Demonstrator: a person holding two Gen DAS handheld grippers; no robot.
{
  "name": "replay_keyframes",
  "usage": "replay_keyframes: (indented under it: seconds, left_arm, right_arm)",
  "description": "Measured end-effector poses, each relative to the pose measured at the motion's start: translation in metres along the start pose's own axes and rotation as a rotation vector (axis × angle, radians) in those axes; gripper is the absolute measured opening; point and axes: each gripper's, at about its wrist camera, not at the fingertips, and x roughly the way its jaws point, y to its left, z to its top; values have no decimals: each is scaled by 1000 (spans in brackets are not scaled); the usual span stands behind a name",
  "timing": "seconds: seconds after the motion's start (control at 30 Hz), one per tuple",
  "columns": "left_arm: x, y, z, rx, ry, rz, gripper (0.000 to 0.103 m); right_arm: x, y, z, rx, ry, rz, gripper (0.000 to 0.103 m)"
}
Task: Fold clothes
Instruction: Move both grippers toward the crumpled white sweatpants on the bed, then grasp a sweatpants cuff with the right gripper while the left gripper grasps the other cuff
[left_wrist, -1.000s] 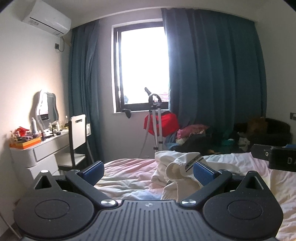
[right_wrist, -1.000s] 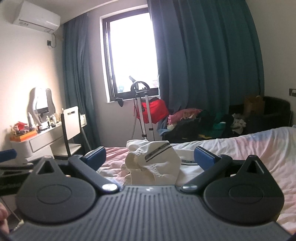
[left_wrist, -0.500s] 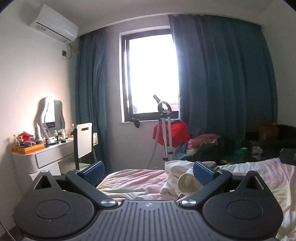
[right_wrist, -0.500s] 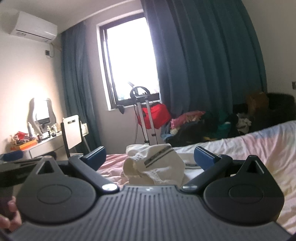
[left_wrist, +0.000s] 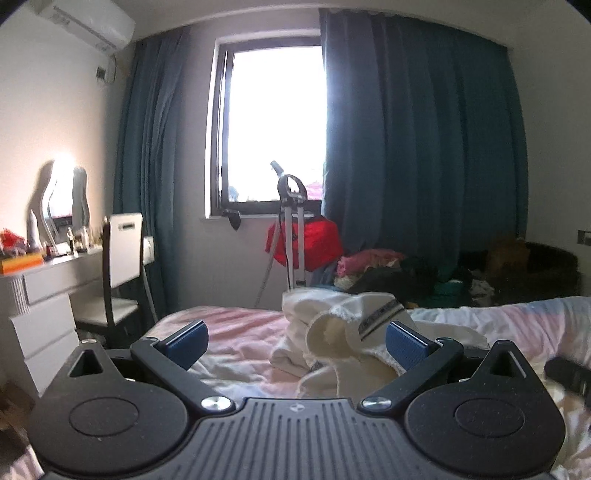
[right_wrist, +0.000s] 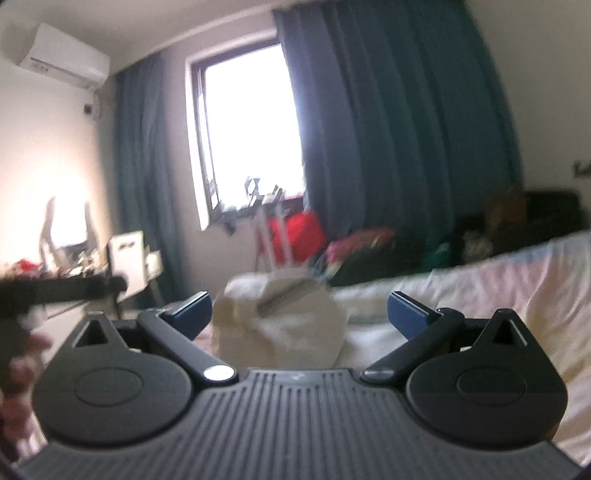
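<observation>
So I've got one cream-white garment (left_wrist: 343, 332) bunched in a crumpled heap on the bed (left_wrist: 236, 328), about centre frame, lower half. A dark patterned trim band runs across its top fold. The right wrist view's too blurry for detail.

1. Daylight came through the window (left_wrist: 273, 125), which was blown out to pure white and left the room dim.
2. A second glare glowed at the mirror (left_wrist: 62, 199) on the left.
3. The curtains (left_wrist: 417, 147) stood dark against the light.
4. The left wrist view was sharp; the right wrist view was smeared with motion blur, the garment (right_wrist: 284, 325) soft.
5. Fisheye distortion curved the edges, with dark corners.
</observation>
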Motion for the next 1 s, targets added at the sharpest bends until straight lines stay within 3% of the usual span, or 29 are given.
replay_keyframes:
  seconds: [0.27, 0.3, 0.37, 0.43, 0.6, 0.73, 0.9, 0.93, 0.97, 1.0]
  left_arm:
    - [26, 33, -16, -37, 40, -10, 103]
    - [30, 39, -17, -42, 47, 0, 103]
    - [39, 51, -21, -52, 68, 18, 103]
    - [49, 63, -28, -60, 96, 33, 103]
    - [69, 91, -45, -93, 168, 43, 103]
    - [87, 104, -58, -132, 198, 47, 103]
    - [95, 98, -62, -125, 206, 27, 103]
    - [97, 97, -63, -123, 208, 23, 103]
    - [98, 96, -63, -122, 209, 19, 103]
    - [100, 95, -64, -120, 211, 16, 103]
  right_arm:
    - [42, 15, -12, -66, 43, 11, 100]
    - [57, 20, -12, -77, 73, 22, 99]
    - [86, 31, -12, -96, 116, 35, 80]
    - [121, 47, -11, -127, 152, 28, 72]
    - [205, 76, -20, -162, 244, 4, 70]
    - [267, 107, -31, -309, 279, -51, 68]
    - [307, 112, -36, -334, 317, -159, 41]
    - [308, 111, -34, -327, 311, -167, 23]
    - [305, 110, -31, -329, 300, -179, 13]
    - [299, 109, -26, -331, 283, -186, 13]
